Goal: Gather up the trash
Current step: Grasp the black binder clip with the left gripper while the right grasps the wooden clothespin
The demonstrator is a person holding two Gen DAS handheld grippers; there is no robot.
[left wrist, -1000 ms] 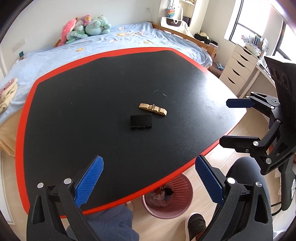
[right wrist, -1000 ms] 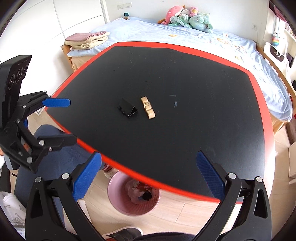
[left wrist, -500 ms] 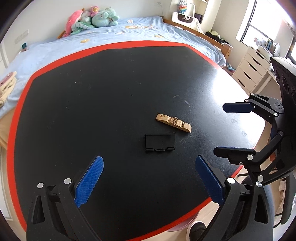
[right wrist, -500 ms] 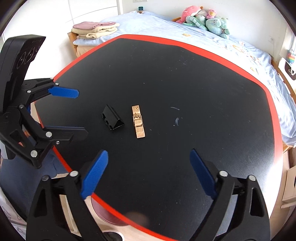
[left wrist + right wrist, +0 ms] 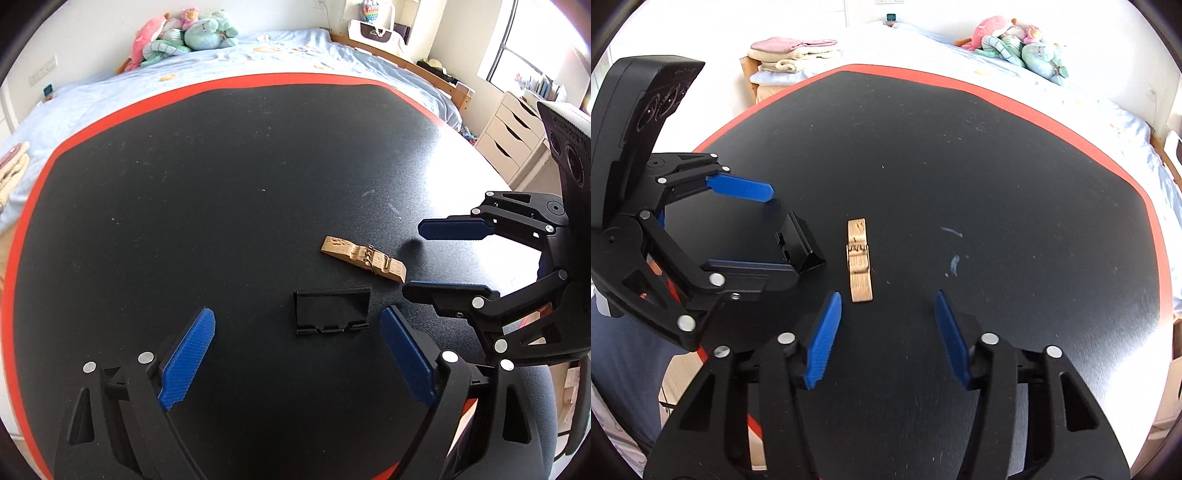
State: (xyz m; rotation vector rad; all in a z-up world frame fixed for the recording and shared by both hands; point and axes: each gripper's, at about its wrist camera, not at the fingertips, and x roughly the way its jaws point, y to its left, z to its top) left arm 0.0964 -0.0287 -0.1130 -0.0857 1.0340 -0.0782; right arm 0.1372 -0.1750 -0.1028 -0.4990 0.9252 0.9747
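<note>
Hovering spread and empty, the left tool (image 5: 297,354) lines up on a black clip (image 5: 331,310); the right tool (image 5: 886,332), likewise released, faces a wooden clothespin (image 5: 859,260) lying beside it on the worktop (image 5: 184,184).

Black clip (image 5: 331,309) beside wooden clothespin (image 5: 364,258)

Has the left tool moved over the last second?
Yes. The left tool has come forward over the table from beyond its red edge, and now brackets the black clip.

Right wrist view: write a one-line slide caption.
Open right hand-held gripper nears a wooden clothespin while the open left hand-held gripper flanks a black clip on the black table.
</note>
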